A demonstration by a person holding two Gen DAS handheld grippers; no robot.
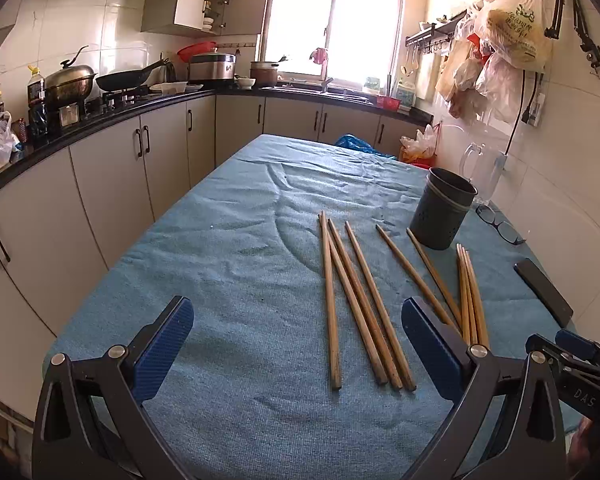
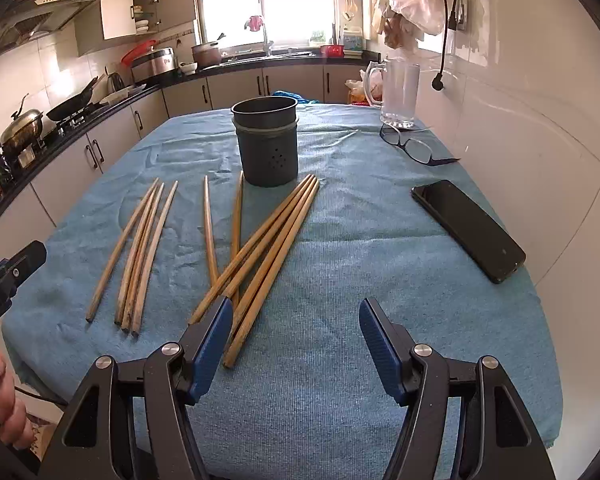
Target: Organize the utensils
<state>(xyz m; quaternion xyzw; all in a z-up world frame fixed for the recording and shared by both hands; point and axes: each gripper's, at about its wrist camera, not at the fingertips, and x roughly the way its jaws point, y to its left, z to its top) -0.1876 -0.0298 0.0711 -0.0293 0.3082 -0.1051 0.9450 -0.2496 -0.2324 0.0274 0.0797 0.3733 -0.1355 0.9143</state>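
Note:
Several wooden chopsticks (image 1: 356,304) lie loose on the blue cloth; they also show in the right wrist view (image 2: 260,248), in three groups. A dark grey perforated utensil holder (image 1: 440,212) stands upright and empty behind them, also in the right wrist view (image 2: 266,140). My left gripper (image 1: 298,340) is open and empty, low over the cloth near the front edge, left of the chopsticks. My right gripper (image 2: 296,332) is open and empty, just right of the nearest chopstick ends; its left finger (image 2: 212,344) hides some ends.
A black phone (image 2: 468,228), folded glasses (image 2: 412,144) and a glass mug (image 2: 398,92) lie on the table's right side by the tiled wall. The blue cloth-covered table (image 1: 220,240) stands beside kitchen counters (image 1: 100,120) on the left.

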